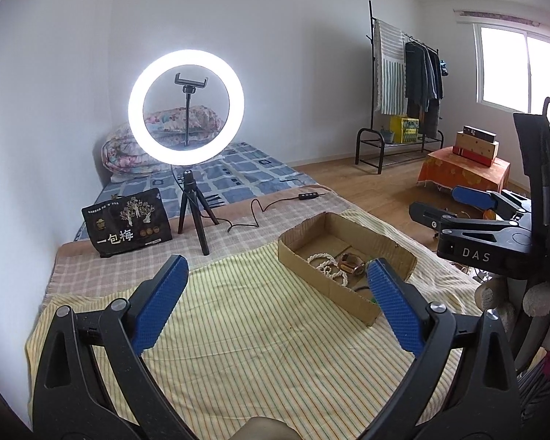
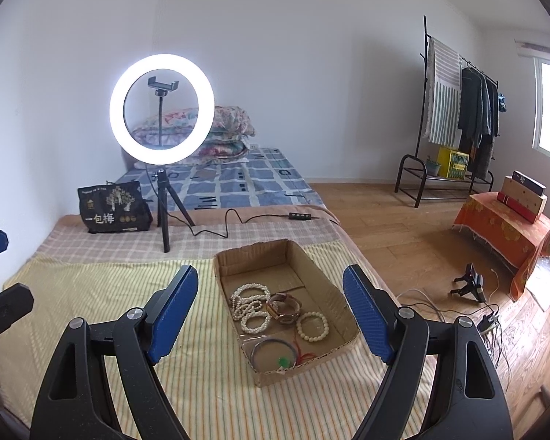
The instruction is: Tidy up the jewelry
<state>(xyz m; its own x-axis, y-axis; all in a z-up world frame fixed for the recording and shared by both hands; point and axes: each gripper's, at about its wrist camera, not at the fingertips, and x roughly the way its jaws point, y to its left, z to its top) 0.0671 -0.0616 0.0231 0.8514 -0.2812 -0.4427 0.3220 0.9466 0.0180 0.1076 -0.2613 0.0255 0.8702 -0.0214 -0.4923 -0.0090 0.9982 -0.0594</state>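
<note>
our left gripper (image 1: 275,278) and right gripper (image 2: 269,295) are both spread wide and hold nothing. the jewelry lies in the box (image 2: 227,278): pearls (image 2: 249,306), a watch (image 2: 286,308), a bead bracelet (image 2: 312,326), a bangle (image 2: 273,354). we judge the strands light, limp and slippery, so pinch one loop.
</note>
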